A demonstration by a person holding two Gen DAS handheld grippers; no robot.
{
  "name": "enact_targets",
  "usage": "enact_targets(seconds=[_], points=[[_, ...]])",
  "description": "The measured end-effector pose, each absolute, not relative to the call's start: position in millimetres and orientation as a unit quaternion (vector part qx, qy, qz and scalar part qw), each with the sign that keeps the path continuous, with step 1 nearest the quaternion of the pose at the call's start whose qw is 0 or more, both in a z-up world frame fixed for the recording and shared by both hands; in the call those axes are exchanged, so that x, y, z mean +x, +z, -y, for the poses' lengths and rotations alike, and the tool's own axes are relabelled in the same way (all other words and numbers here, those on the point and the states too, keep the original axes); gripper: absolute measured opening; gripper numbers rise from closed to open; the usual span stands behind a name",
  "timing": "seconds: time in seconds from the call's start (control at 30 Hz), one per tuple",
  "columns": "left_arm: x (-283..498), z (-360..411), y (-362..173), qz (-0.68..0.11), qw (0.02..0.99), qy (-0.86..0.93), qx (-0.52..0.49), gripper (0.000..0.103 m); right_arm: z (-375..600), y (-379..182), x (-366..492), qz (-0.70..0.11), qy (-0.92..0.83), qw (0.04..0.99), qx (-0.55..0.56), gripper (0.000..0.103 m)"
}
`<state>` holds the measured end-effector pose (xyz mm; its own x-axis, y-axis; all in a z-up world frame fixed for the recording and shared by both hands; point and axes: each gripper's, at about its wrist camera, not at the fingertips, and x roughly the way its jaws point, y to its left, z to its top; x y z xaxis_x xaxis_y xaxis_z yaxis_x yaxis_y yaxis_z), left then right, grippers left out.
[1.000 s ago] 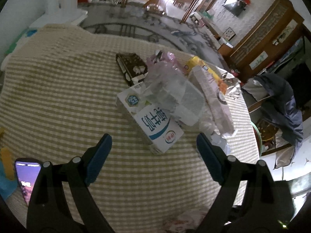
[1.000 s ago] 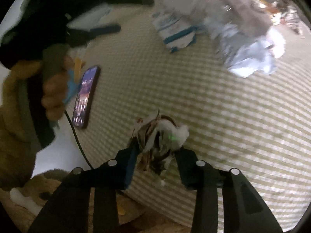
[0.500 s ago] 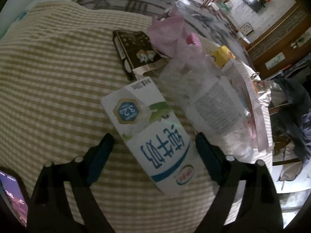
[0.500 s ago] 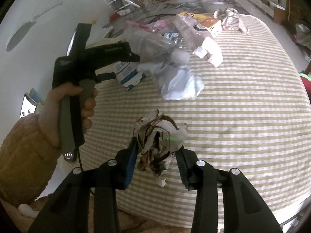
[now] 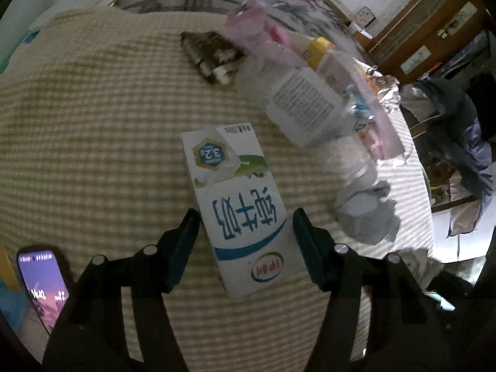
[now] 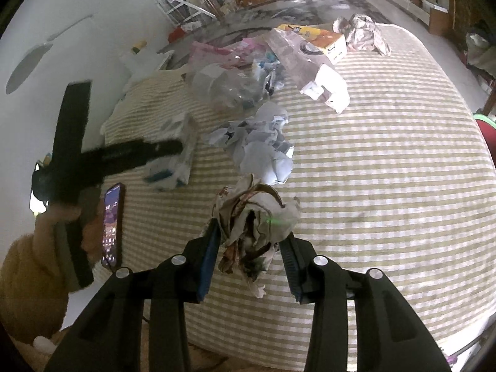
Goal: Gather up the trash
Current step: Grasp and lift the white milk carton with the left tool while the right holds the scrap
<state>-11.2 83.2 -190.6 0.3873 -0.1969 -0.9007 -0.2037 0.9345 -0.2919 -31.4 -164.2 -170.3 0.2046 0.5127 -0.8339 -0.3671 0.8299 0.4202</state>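
Observation:
A white and blue milk carton (image 5: pixel 238 198) lies flat on the checked tablecloth (image 5: pixel 93 142). My left gripper (image 5: pixel 245 241) is open, with one finger on each side of the carton's near end; whether the fingers touch it I cannot tell. In the right wrist view the carton (image 6: pixel 173 161) shows blurred under the left gripper (image 6: pixel 173 148). My right gripper (image 6: pixel 251 238) is shut on a crumpled paper wad (image 6: pixel 254 220), held above the table's near part.
Beyond the carton lie a clear plastic bottle (image 5: pixel 297 99), a brown box (image 5: pixel 210 55), pink plastic (image 5: pixel 251 28), crumpled white paper (image 6: pixel 260 145) and foil (image 6: pixel 362 31). A lit phone (image 5: pixel 43 282) lies near the table's left edge. A jacket (image 5: pixel 458 136) hangs on a chair at the right.
My left gripper has moved forward and down until its fingers straddle the milk carton, and they have narrowed. My right gripper still holds the wad and now looks out across the table.

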Motion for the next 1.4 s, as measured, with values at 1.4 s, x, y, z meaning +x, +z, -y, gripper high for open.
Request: enact_targets(seconds=[1.4], points=[[-13.2,-77.6,-195.3,-0.535,0.82,0.085,-0.185,0.086,176.6,-159.2,-26.4,-0.535,0.301,0.787,0.066,0.038]])
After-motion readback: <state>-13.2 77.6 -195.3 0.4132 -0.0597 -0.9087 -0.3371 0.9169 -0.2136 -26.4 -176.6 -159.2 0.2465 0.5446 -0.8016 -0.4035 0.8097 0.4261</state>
